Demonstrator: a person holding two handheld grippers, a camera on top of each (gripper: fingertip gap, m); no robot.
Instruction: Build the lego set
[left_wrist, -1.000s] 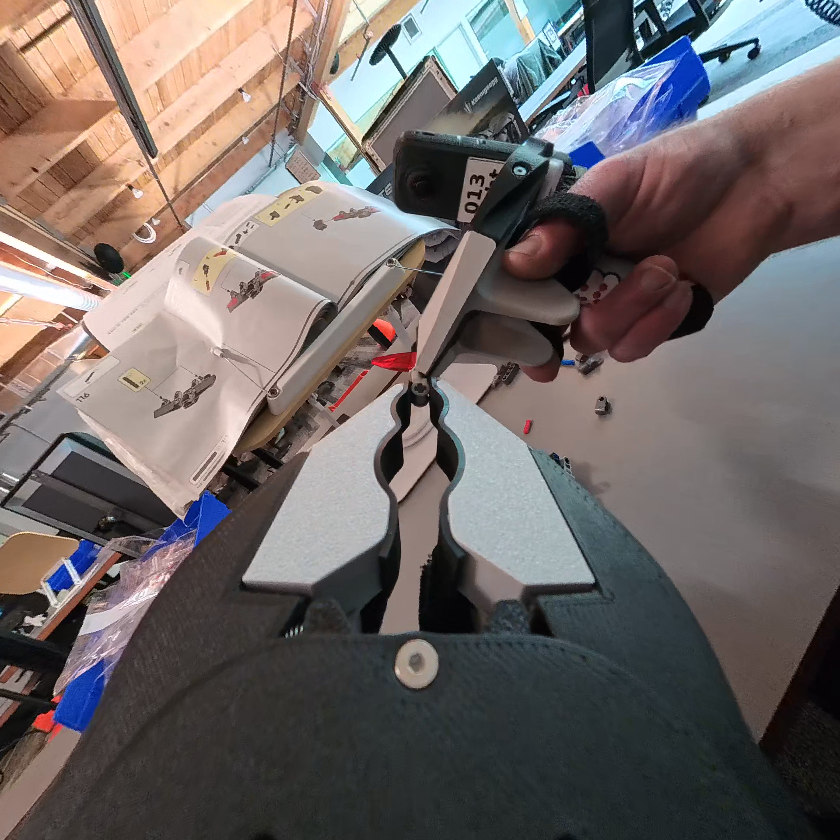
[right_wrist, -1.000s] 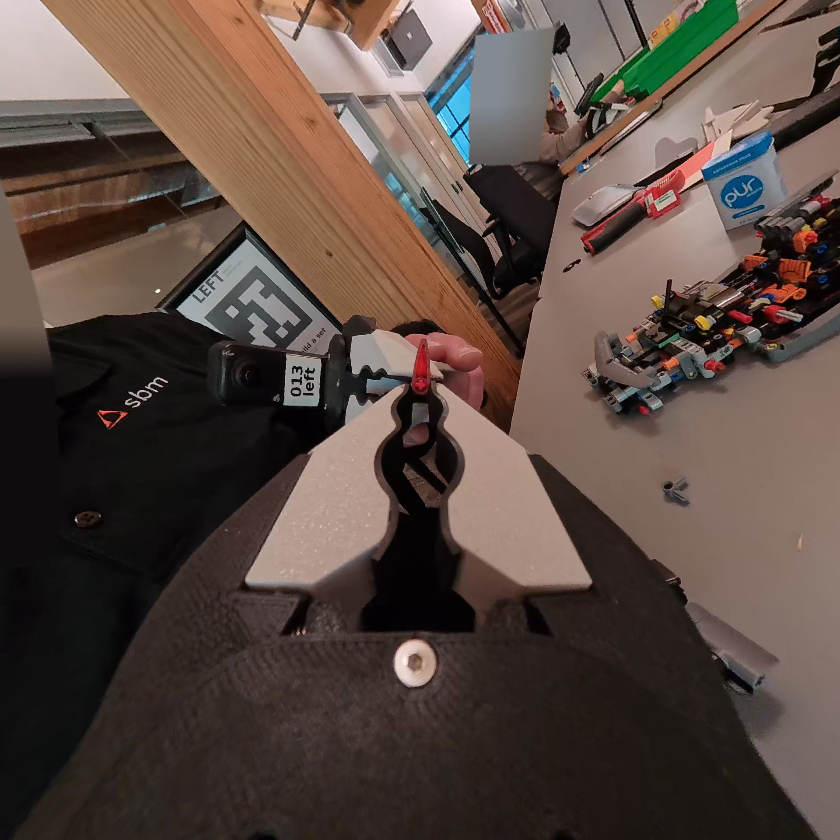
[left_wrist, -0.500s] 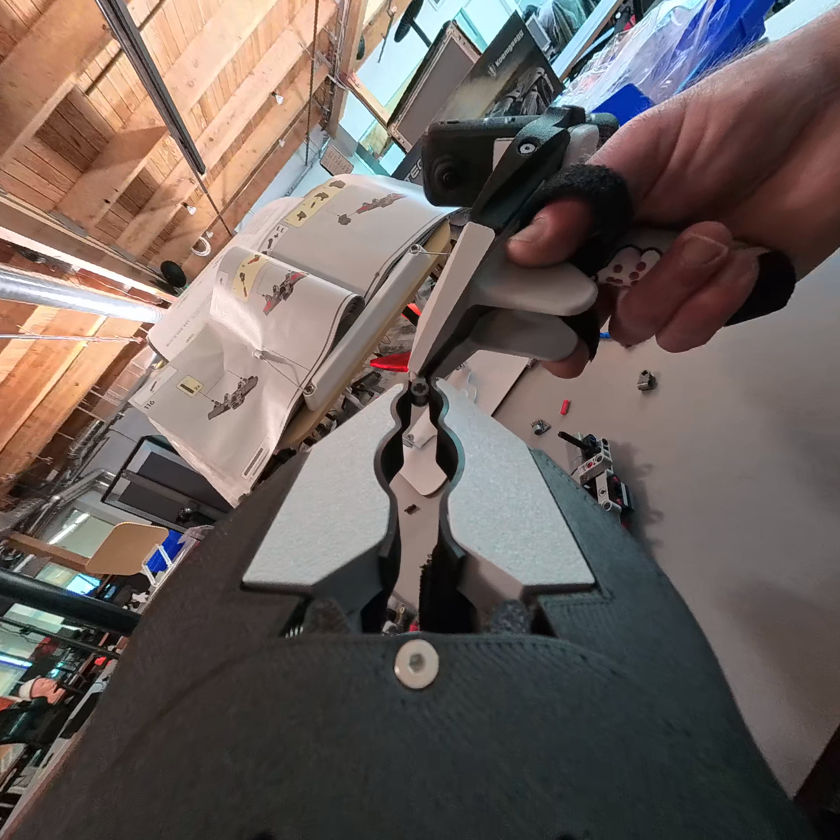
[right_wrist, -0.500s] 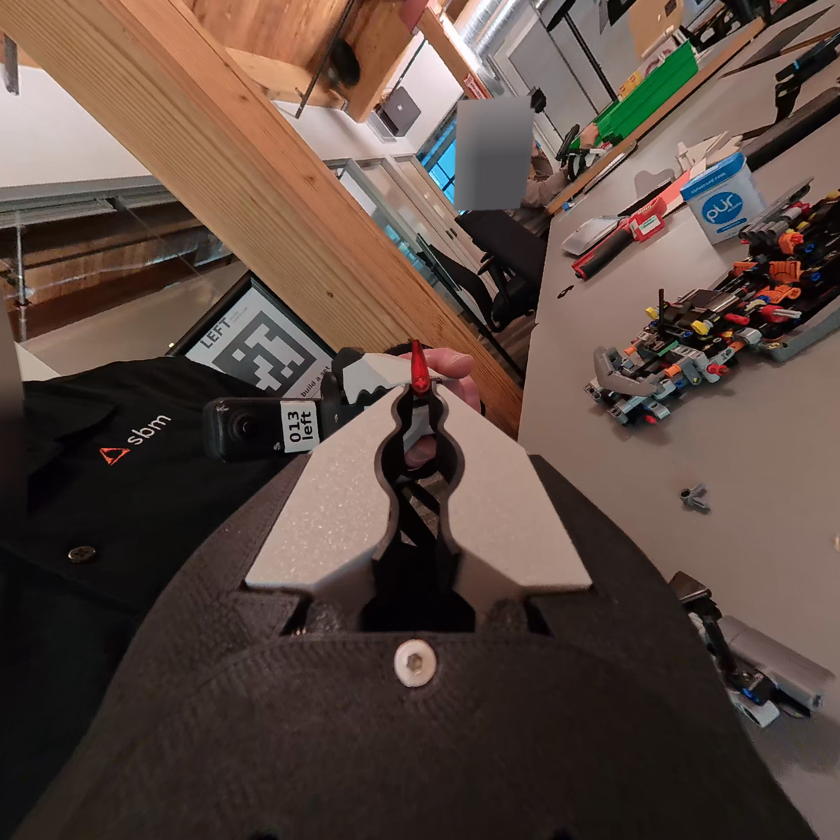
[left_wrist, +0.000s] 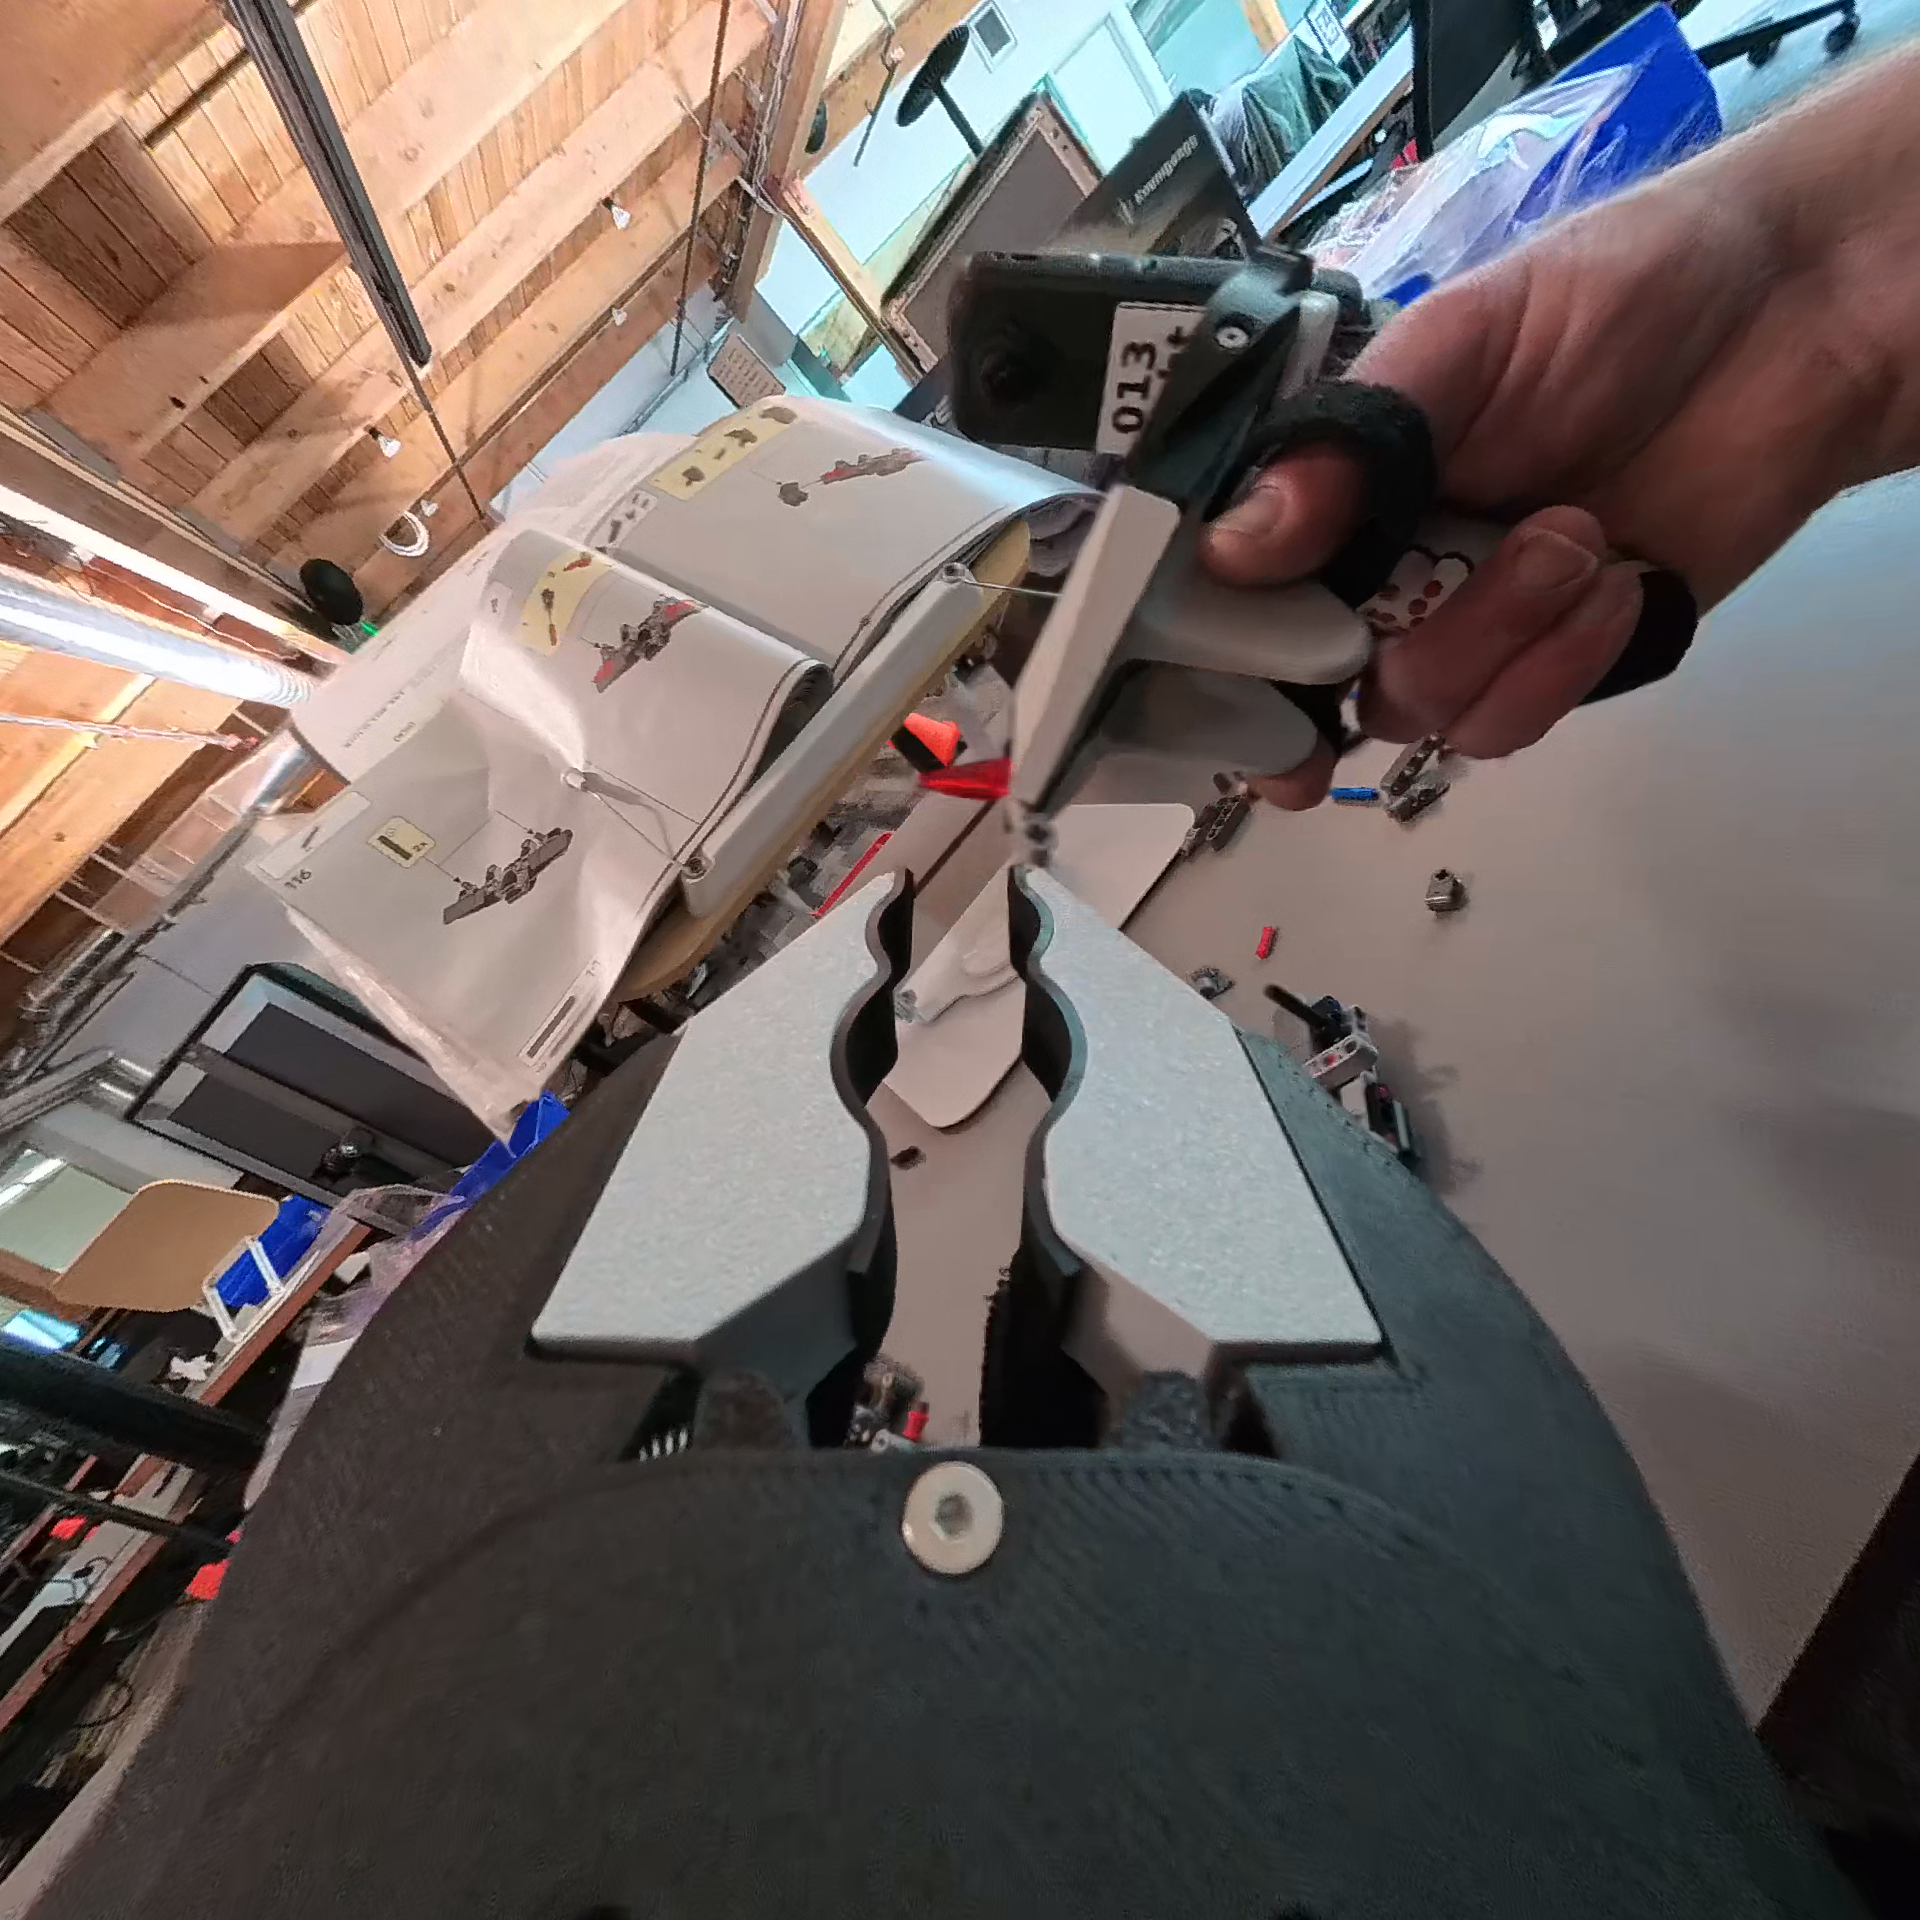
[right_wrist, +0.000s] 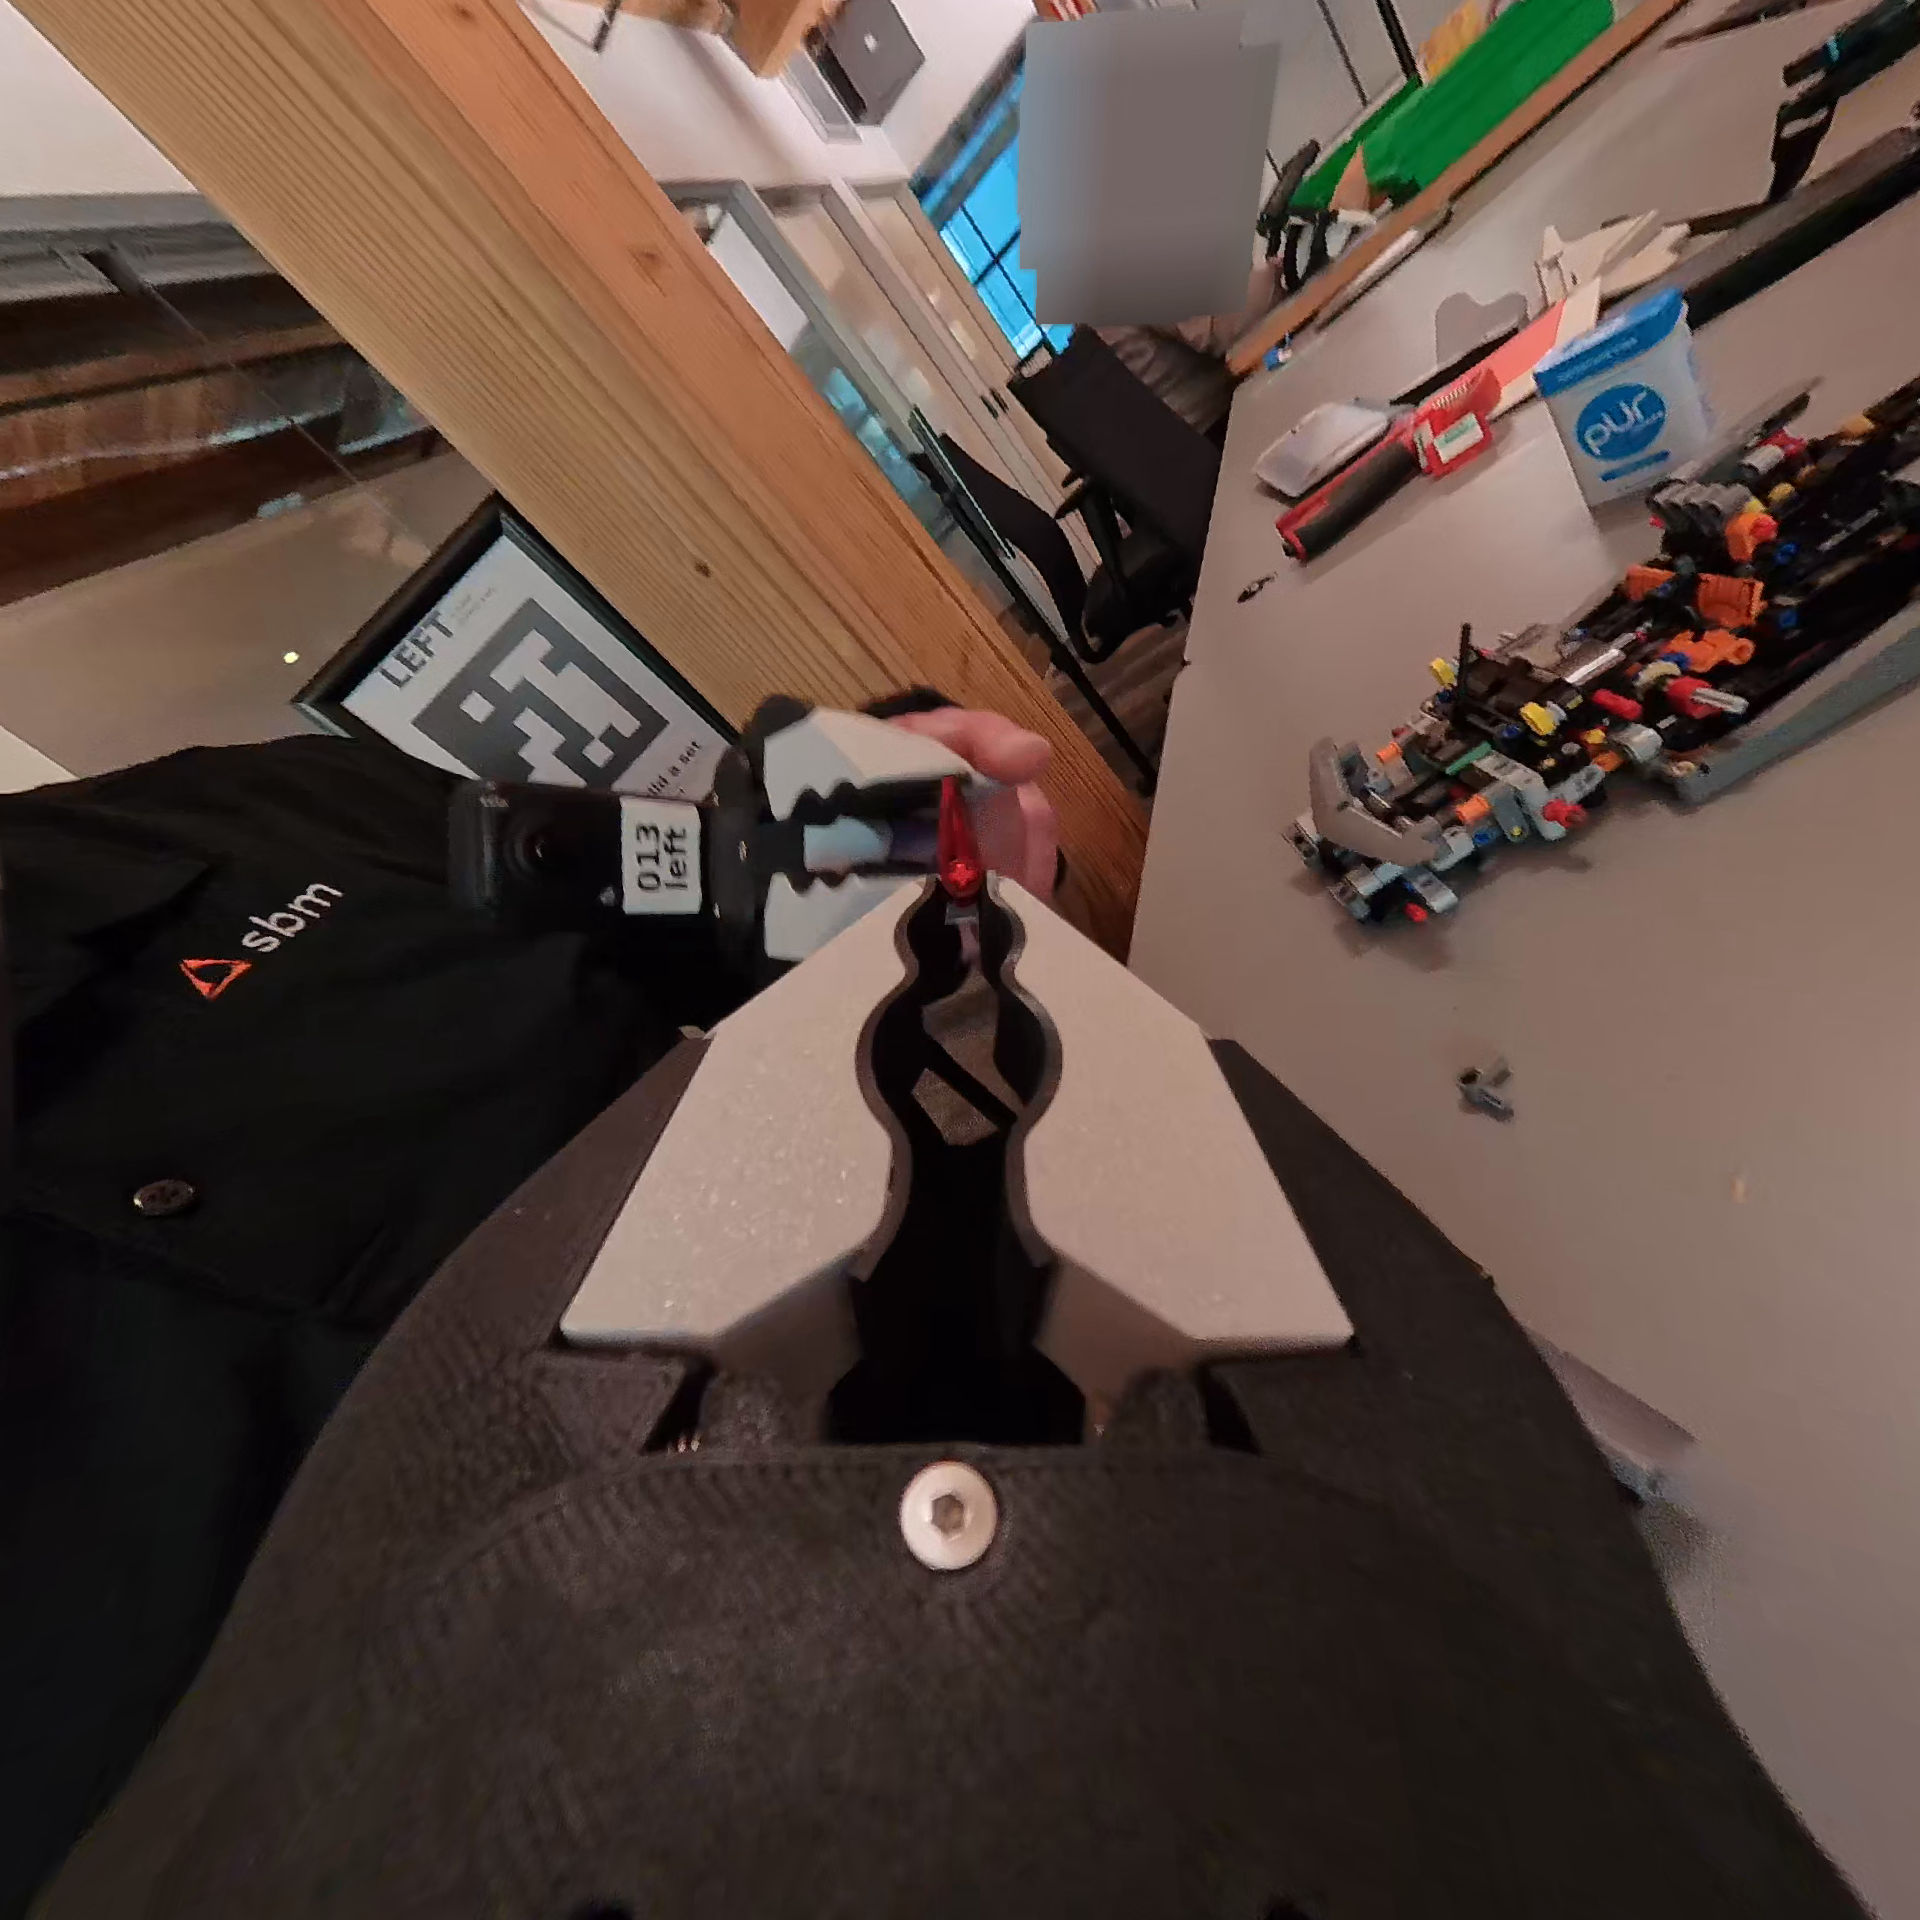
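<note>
Claws meet above the grey desk (right_wrist: 1558, 1039): the right claw (right_wrist: 961, 896) pinches a red pointed lego piece (right_wrist: 954, 847), while the left claw (left_wrist: 961, 888) gapes, holding nothing. Partly built lego model (right_wrist: 1538, 727) lies well apart

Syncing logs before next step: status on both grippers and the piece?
Left gripper open, empty. Right gripper shut on red piece, small grey part on its end. Both raised off the table; nothing between them.

A timber plank ceiling (left_wrist: 260, 187) with beams runs overhead, hung with small lamps. A thick wooden post (right_wrist: 540, 343) stands beside the grey table (right_wrist: 1558, 1091). Black office chairs (right_wrist: 1122, 468) sit before glazed partitions (right_wrist: 862, 343).
</note>
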